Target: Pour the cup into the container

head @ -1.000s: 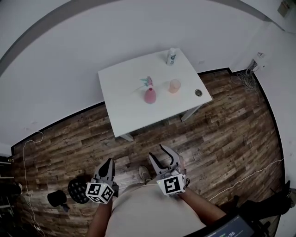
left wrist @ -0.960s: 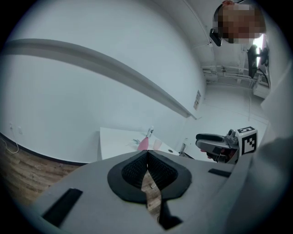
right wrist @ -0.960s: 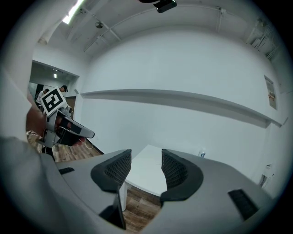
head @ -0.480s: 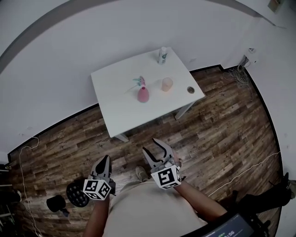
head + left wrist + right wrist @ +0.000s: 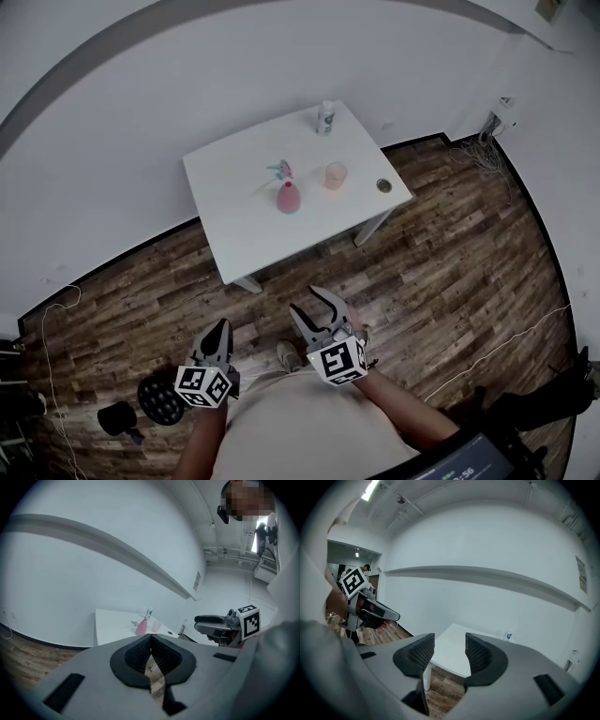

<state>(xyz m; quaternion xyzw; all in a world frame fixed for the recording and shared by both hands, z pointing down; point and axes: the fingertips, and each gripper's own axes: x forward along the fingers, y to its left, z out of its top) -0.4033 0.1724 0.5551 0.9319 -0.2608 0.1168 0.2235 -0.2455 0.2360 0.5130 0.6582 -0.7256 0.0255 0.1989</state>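
Your left hand-held gripper (image 5: pixel 221 328): jaws pressed together, empty. Your right hand-held gripper (image 5: pixel 312 303): jaws spread, nothing between them. Both are over the wood floor (image 5: pixel 450 244), well apart from the table (image 5: pixel 239 230). The cup (image 5: pixel 336 175) stands on the table near a pink bottle (image 5: pixel 288 196).

Right hand-held gripper (image 5: pixel 449 649): jaws apart, nothing between. White surface (image 5: pixel 457 633) beyond; small bottle (image 5: pixel 508 635) at far edge.
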